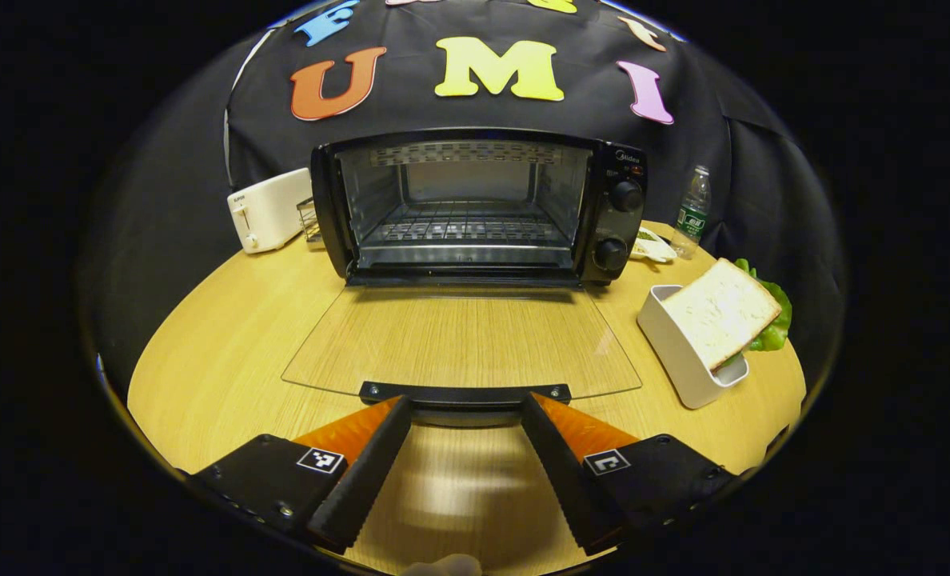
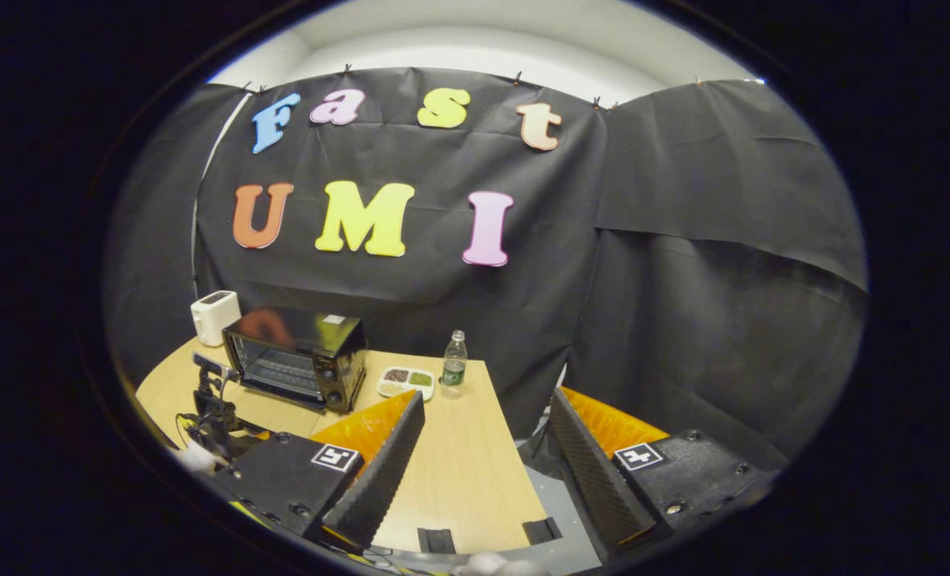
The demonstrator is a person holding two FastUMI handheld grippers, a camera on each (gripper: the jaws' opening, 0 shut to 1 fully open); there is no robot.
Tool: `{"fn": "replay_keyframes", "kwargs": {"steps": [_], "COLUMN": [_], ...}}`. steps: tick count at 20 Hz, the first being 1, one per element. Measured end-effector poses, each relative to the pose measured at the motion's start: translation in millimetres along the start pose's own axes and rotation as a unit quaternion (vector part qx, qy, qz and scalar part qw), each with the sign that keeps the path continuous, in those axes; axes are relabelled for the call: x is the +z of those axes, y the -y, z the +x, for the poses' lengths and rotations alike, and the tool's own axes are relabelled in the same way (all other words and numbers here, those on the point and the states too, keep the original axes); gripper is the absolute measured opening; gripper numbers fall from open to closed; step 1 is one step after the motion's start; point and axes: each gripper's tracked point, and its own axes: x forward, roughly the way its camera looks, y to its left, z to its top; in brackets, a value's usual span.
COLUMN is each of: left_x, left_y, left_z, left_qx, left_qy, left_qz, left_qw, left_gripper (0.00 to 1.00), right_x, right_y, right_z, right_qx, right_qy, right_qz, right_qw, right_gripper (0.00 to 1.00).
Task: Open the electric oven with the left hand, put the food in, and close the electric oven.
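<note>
The black electric oven [image 1: 475, 208] stands open, its wire rack bare. Its glass door [image 1: 459, 340] lies flat on the table, and the door handle [image 1: 465, 394] sits between the tips of my left gripper [image 1: 465, 408], which is open and not pressing on it. A slice of white bread with lettuce [image 1: 719, 316] leans in a white holder [image 1: 679, 364] to the right of the door. In the right gripper view my right gripper [image 2: 487, 400] hangs open and empty over the table's right edge, well away from the oven [image 2: 299, 356]. The left gripper [image 2: 211, 400] shows in front of that oven.
A white toaster [image 1: 269, 210] stands left of the oven, with a small wire rack beside it. A water bottle [image 1: 693, 212] and a small plate of food [image 1: 652, 246] sit to its right. The wooden table [image 2: 459, 456] ends near my right gripper, grey floor below.
</note>
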Motion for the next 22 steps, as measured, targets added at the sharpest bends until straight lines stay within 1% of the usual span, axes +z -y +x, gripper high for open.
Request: {"fn": "replay_keyframes", "kwargs": {"steps": [3,6,7,8,9,10,11,12,13,14,15,16,19,22], "left_x": [18.5,46.1,56.5,66.0,75.3,85.9,95.9,106.1,116.2,124.9,133.3,139.9,165.1,189.9], "left_y": [-8.2,-11.3,-13.9,-15.3,-17.0,-18.9,-21.4,-22.9,-22.1,-22.2,-22.6,-24.1,-23.6,-21.1], "left_z": [-9.0,-30.4,-40.1,-50.5,-63.1,-76.1,-90.2,-103.9,-119.2,-132.4,-146.6,-161.1,-197.7,-228.0], "left_qx": [0.009,0.01,0.012,0.011,0.011,0.011,0.014,0.013,0.013,0.01,0.01,0.011,0.011,0.015], "left_qy": [0.029,0.074,0.09,0.102,0.114,0.129,0.141,0.155,0.167,0.179,0.188,0.196,0.221,0.25], "left_qz": [0.0,0.015,0.022,0.027,0.031,0.035,0.038,0.038,0.038,0.034,0.03,0.025,0.01,0.007], "left_qw": [1.0,0.997,0.996,0.994,0.993,0.991,0.989,0.987,0.985,0.983,0.982,0.98,0.975,0.968], "left_gripper": [0.94,0.95,0.95,0.96,0.96,0.96,0.95,0.96,0.96,0.96,0.95,0.95,0.95,0.95], "right_x": [2.6,7.2,7.6,7.0,5.1,0.4,-6.4,-15.4,-25.8,-35.2,-47.2,-59.5,-100.4,-143.5], "right_y": [-3.5,-11.0,-13.4,-15.7,-19.2,-21.9,-27.1,-33.6,-37.2,-41.3,-48.2,-55.6,-74.3,-93.8], "right_z": [4.2,10.0,12.6,15.5,19.3,22.6,27.1,33.7,40.2,46.8,54.0,61.4,87.7,115.1], "right_qx": [0.003,0.011,0.015,0.018,0.023,0.028,0.036,0.046,0.055,0.063,0.076,0.091,0.124,0.166], "right_qy": [0.003,0.01,0.012,0.013,0.014,0.011,0.006,-0.003,-0.013,-0.023,-0.036,-0.052,-0.094,-0.148], "right_qz": [0.004,0.009,0.013,0.019,0.025,0.029,0.032,0.032,0.037,0.044,0.053,0.063,0.084,0.107], "right_qw": [1.0,1.0,1.0,1.0,0.999,0.999,0.999,0.998,0.998,0.997,0.995,0.993,0.984,0.969], "right_gripper": [0.92,0.92,1.0,0.92,0.92,1.0,0.92,1.0,0.92,1.0,0.92,1.0,1.0,1.0]}}
